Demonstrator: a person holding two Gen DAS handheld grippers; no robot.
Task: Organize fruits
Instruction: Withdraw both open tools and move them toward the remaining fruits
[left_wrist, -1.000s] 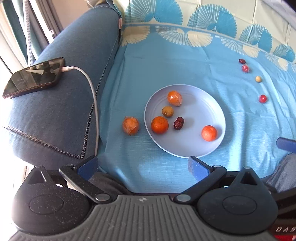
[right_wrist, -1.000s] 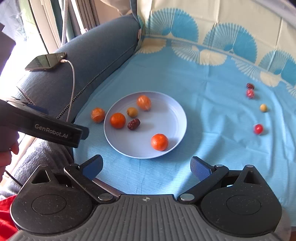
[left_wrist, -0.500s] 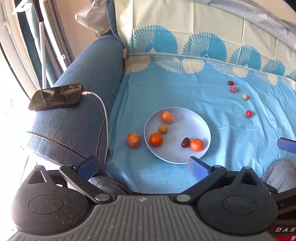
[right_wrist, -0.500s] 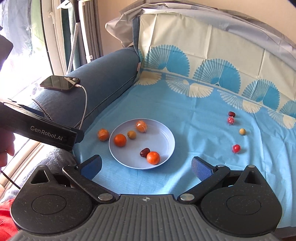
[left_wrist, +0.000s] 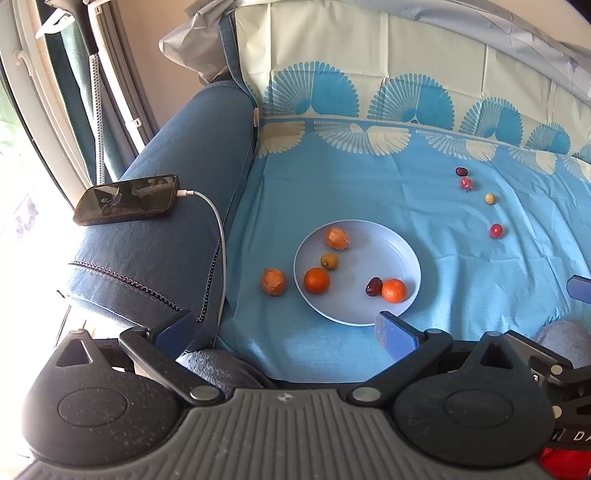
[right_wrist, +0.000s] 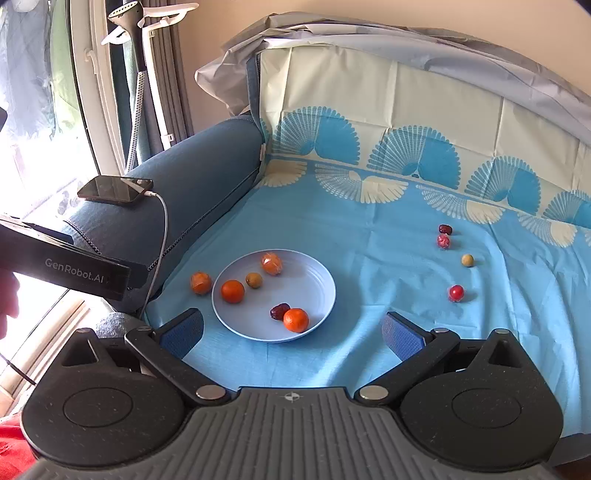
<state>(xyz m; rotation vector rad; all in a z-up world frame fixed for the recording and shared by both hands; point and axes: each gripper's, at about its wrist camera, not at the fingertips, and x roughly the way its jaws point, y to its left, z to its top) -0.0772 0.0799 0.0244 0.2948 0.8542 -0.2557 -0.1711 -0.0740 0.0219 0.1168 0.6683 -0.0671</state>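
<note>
A pale blue plate (left_wrist: 384, 243) (right_wrist: 314, 273) lies on the blue cloth and holds two oranges, a wrapped orange fruit, a small green-brown fruit and a dark date (left_wrist: 373, 286). Another wrapped orange fruit (left_wrist: 273, 281) (right_wrist: 201, 283) lies on the cloth just left of the plate. Several small fruits lie far right: a dark date (right_wrist: 445, 229), a red wrapped one (right_wrist: 443, 241), a yellow one (right_wrist: 467, 260) and a red one (right_wrist: 456, 292). My left gripper (left_wrist: 284, 330) and right gripper (right_wrist: 293, 334) are open and empty, held back from the plate's near edge.
A phone (left_wrist: 127, 200) on a white charging cable (left_wrist: 219, 236) rests on the blue sofa armrest (left_wrist: 177, 221) at the left. The left gripper's body (right_wrist: 74, 271) shows at the left of the right wrist view. A patterned backrest cover (right_wrist: 406, 122) rises behind.
Both grippers have pulled back and up from the plate, so the scene looks smaller. The date has rolled next to the near orange on the plate.
</note>
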